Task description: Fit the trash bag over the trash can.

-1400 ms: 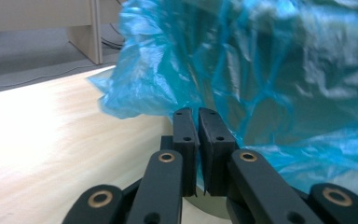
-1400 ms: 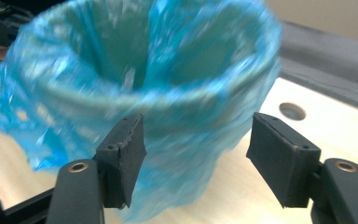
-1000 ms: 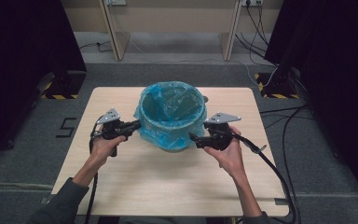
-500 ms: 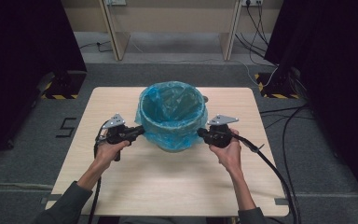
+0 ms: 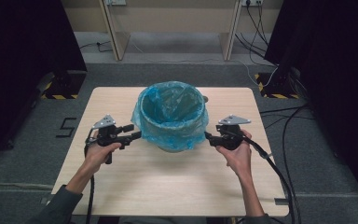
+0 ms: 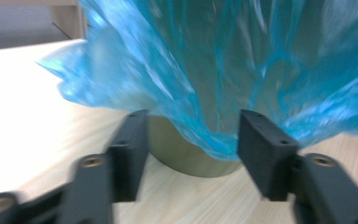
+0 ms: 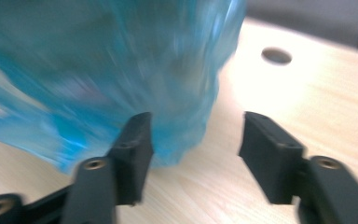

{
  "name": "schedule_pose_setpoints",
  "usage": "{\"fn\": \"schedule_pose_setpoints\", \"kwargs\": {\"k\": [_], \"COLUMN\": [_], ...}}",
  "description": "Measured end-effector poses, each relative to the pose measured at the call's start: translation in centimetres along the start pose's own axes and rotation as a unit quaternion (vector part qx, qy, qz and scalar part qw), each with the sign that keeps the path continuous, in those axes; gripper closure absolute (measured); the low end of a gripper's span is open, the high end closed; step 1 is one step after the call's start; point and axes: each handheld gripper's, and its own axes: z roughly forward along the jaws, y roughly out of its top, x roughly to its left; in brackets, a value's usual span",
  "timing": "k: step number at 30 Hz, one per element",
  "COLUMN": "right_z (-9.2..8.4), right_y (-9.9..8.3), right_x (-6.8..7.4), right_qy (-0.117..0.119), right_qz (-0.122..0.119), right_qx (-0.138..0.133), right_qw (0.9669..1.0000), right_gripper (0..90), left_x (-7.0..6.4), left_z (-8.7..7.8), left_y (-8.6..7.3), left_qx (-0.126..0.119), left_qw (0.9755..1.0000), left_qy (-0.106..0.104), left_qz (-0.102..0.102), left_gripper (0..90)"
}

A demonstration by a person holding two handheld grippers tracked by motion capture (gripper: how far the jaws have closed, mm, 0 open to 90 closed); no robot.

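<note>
A round bin (image 5: 177, 145) lined with a blue plastic bag (image 5: 171, 116) stands mid-table, the bag folded down over its rim. My left gripper (image 5: 136, 135) points at the bag's left side. In the left gripper view its jaws (image 6: 193, 122) have just been opening and stand apart, with the bag's loose hem (image 6: 205, 84) just beyond them and untouched by the pads. My right gripper (image 5: 208, 136) points at the bag's right side. Its jaws (image 7: 195, 122) have also just been opening. The blurred bag (image 7: 98, 70) lies past the left jaw, nothing pinched.
The light wooden table (image 5: 168, 186) has a small round hole (image 7: 277, 56) behind the bin. Cables (image 5: 279, 172) trail from the right gripper over the table's right edge. Dark curtains and floor cables flank the table.
Both grippers have drawn a little back from the bag's sides, the right one to the right, the left one toward the near edge. The bin has stayed put.
</note>
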Motion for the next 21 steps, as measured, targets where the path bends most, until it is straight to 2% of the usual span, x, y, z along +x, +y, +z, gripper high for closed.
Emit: {"fn": "schedule_pose_setpoints", "kwargs": {"k": [3,5,7,9,13,15,16,17,18,19,21], "right_z": [-2.4,-3.3,-3.4,-3.0,-0.8,0.6,0.9,1.4,1.7,2.1,2.8], "right_y": [1.2,2.2,3.4,4.5,6.7,7.6,7.9,8.2,8.5,8.7,9.1], "right_x": [0.2,0.2,0.2,0.3,1.0,1.0,0.9,0.9,0.7,0.5,-0.1], "right_qy": [-0.001,0.001,0.009,0.007,0.014,0.014,0.012,0.008,0.001,-0.005,-0.011], "right_qz": [0.013,0.018,0.025,0.024,0.016,0.02,0.02,0.014,0.0,-0.014,-0.02], "right_qx": [-0.041,-0.068,-0.083,-0.089,-0.075,-0.064,-0.062,-0.057,-0.052,-0.042,-0.03], "right_qw": [0.9991,0.9976,0.9962,0.9957,0.997,0.9976,0.9978,0.9982,0.9987,0.999,0.9993], "right_gripper": [35.1,34.5,34.0,34.0,34.3,37.5,40.4,47.3,53.4,57.3,63.0], "left_x": [0.2,0.4,0.7,0.9,1.5,2.0,2.2,2.4,2.6,2.7,2.9], "left_z": [-1.1,-1.5,-1.6,-1.4,-0.6,-0.4,-0.3,-0.2,-0.2,-0.1,0.0], "left_y": [1.0,1.8,2.5,3.2,4.1,4.3,4.4,4.5,4.6,4.6,4.7], "left_qx": [0.0,-0.009,-0.017,-0.02,-0.021,-0.028,-0.03,-0.027,-0.027,-0.026,-0.024], "left_qw": [0.9999,0.9998,0.9995,0.9994,0.9992,0.9988,0.9986,0.9987,0.9985,0.9984,0.9983], "left_qy": [0.011,0.02,0.026,0.028,0.033,0.038,0.039,0.041,0.044,0.047,0.049], "left_qz": [0.002,0.004,0.004,0.002,-0.001,-0.012,-0.017,-0.017,-0.017,-0.019,-0.02], "left_gripper": [32.7,31.2,29.5,29.4,29.0,29.0,29.0,28.9,28.6,28.6,28.7]}}
